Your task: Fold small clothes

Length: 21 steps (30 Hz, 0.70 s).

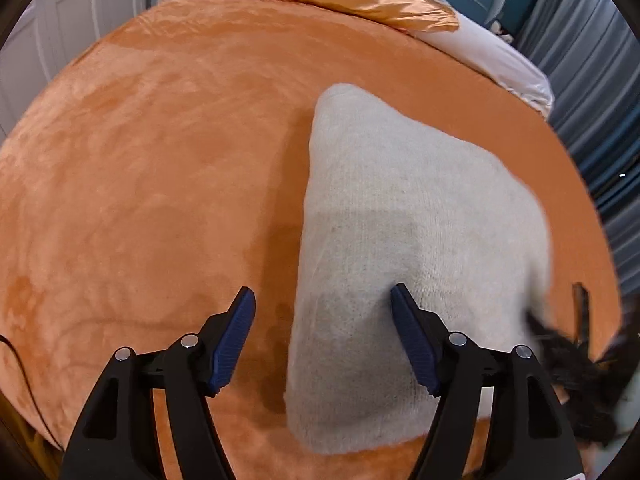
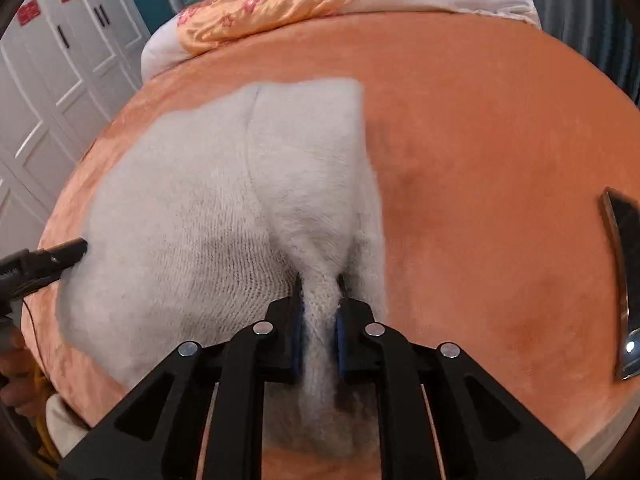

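Far left in the right wrist view: white wardrobe (image 2: 60, 60), shut, clear of the work. Next, left gripper (image 1: 322, 300), jaws wide, gripping nothing, straddling the left edge of the knit (image 1: 400, 220), one pad over blanket (image 1: 140, 160), the other over wool; probably poised to pin or take that edge. Centre: pale knit lying on the orange blanket, partly bunched, near side drawn up. Right gripper (image 2: 320, 304), jaws narrow, clamped on a pinch of knit, likely lifting it to carry a fold across. Behind: satin pillow (image 2: 276, 4) at the bed's head. Far right: dark phone-like slab (image 2: 624, 280) on the blanket, well apart from the knit.
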Each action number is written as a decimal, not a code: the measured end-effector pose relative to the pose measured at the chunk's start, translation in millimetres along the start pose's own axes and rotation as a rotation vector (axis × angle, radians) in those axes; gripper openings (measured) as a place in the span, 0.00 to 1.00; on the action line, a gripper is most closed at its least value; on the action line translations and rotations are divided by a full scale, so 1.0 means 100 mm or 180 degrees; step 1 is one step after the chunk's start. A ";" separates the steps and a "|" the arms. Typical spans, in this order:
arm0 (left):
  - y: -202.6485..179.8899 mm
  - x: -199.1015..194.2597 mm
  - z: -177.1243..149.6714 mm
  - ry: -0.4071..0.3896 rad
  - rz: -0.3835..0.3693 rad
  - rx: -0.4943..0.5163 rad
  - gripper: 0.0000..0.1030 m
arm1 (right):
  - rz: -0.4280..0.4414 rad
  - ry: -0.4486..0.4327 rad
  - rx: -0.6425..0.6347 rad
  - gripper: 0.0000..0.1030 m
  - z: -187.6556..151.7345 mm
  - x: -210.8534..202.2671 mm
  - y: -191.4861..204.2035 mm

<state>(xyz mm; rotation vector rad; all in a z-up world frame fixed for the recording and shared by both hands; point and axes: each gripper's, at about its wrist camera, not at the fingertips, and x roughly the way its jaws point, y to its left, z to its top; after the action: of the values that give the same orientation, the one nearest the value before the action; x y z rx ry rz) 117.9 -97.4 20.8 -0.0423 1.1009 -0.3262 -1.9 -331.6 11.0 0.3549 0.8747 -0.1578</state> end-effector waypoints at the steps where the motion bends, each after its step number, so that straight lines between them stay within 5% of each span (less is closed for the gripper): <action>1: -0.02 -0.02 0.00 -0.0024 0.0046 0.0033 0.67 | -0.0004 -0.0081 0.0021 0.14 0.04 -0.12 0.03; 7: -0.14 -0.18 -0.02 -0.0053 0.0218 0.0177 0.63 | 0.0041 -0.0589 0.0242 0.16 -0.08 -0.84 0.21; 14: -0.27 -0.32 -0.15 -0.0082 0.0377 0.0338 0.63 | -0.0112 0.0300 0.0103 0.08 -0.46 -0.16 0.36; 21: -0.28 -0.33 -0.23 -0.0052 0.0427 0.0372 0.63 | -0.0056 0.0002 0.0137 0.15 -0.41 -0.45 0.37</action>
<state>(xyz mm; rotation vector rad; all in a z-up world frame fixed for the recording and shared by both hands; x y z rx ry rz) 77.7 -111.5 44.0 0.1318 1.0612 -0.2687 -49.1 -282.7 30.5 0.3877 0.8763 -0.1930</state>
